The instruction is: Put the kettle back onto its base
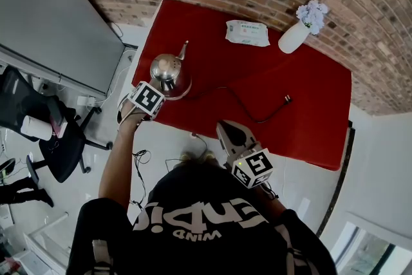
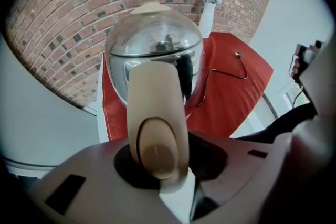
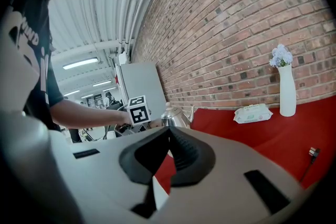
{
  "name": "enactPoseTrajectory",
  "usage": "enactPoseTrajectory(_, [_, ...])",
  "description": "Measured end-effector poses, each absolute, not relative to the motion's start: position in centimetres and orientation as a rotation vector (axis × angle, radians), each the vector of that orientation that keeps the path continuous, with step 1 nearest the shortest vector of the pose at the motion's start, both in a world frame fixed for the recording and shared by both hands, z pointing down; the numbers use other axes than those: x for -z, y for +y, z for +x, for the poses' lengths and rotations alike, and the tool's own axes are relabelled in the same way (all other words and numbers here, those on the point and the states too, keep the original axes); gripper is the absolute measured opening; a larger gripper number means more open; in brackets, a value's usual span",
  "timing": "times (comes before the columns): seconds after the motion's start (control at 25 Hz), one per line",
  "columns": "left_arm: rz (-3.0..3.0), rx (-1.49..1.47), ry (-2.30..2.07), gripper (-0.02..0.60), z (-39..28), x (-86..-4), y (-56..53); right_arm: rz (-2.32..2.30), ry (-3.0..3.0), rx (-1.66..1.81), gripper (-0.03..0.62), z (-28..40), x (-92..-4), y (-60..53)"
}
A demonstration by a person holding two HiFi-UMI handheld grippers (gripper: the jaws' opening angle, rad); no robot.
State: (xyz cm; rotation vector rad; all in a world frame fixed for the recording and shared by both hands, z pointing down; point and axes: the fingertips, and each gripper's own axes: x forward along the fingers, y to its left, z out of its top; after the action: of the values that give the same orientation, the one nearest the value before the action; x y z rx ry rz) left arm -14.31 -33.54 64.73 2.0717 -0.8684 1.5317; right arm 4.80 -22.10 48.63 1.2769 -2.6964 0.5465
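The polished round steel kettle point(image 1: 170, 73) with a cream knob sat near the left edge of the red tabletop point(image 1: 277, 67). I judged it seated on its base, which its body hid from me. Its cream handle point(image 2: 156, 113) stood between the jaws of the left gripper point(image 2: 157, 162), which were parted with slack on either side and gripped nothing. My worry was that drawing back crookedly would hook a jaw on that handle and tip the kettle or drag it off the base, towards the edge just behind the jaws. The black cord point(image 1: 257, 120) trailing beyond the jaws might snag too. The right gripper point(image 3: 167, 134) hung well clear, its jaws closed and empty.
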Motion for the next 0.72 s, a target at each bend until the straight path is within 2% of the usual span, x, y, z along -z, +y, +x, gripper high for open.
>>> enactPoseTrajectory(0.24, [2.006, -1.488, -0.888, 0.158, -14.8, -64.8, -32.3, 1.283, -2.695, -0.543, 0.021, 5.5, -48.7, -21.9])
enactPoseTrajectory(0.48, [2.125, -1.484, -1.037, 0.158, -15.5, -62.4, -34.8, 1.276, -2.7, -0.536, 0.021, 5.5, -48.7, -21.4])
enactPoseTrajectory(0.72, [2.075, -1.439, -1.029, 0.158, -16.0, -61.0, -32.3, 1.261, -2.71, -0.519, 0.021, 5.2, -48.3, -20.8])
